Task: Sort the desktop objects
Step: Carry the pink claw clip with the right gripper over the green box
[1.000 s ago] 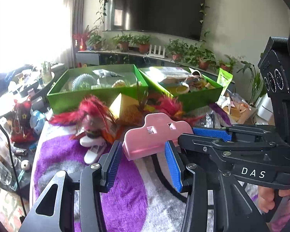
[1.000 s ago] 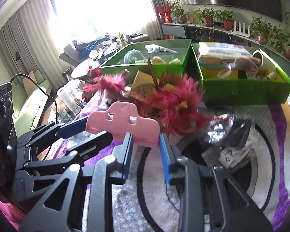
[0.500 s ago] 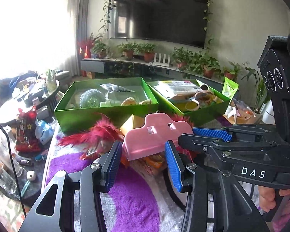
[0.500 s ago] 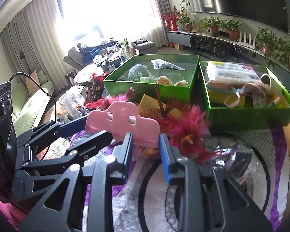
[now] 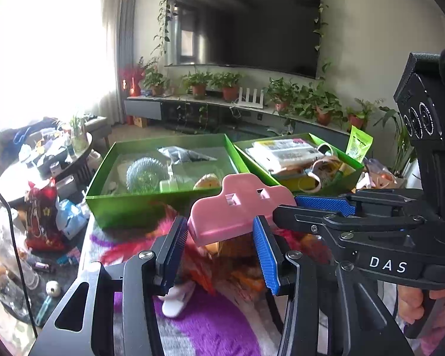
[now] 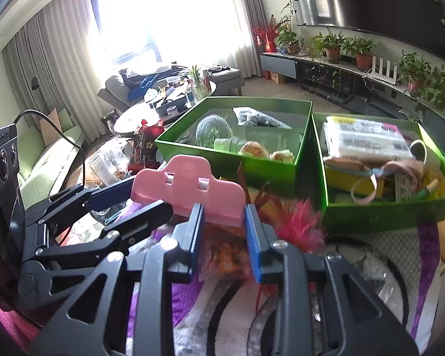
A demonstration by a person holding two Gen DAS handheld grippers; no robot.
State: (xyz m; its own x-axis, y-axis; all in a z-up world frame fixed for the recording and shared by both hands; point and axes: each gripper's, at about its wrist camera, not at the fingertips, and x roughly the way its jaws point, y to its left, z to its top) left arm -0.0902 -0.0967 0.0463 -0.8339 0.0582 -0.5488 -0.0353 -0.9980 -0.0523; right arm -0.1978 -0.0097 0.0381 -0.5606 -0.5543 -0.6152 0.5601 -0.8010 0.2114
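Observation:
A pink plastic clip [image 5: 237, 207] hangs above the table, held from both sides. My left gripper [image 5: 221, 237] is shut on its lower body, blue pads pressing each side. My right gripper [image 6: 224, 228] is shut on the same pink clip [image 6: 190, 190] at its near edge. The right gripper's fingers [image 5: 326, 204] reach in from the right in the left wrist view. Beyond the clip stand two green boxes side by side: the left box [image 6: 264, 169] holds a steel scourer [image 6: 213, 130], the right box [image 6: 385, 216] holds packets and ribbons.
Red and pink feather toys [image 6: 299, 225] and an orange packet lie on the purple-and-white cloth [image 5: 210, 332] under the clip. A crinkled clear bag [image 6: 382, 276] lies to the right. A cluttered low round table [image 5: 44, 160] stands to the left, with a TV shelf with plants behind.
Both grippers have risen and moved toward the green boxes with the pink clip still between them. The feather toys have slid lower and partly behind the clip.

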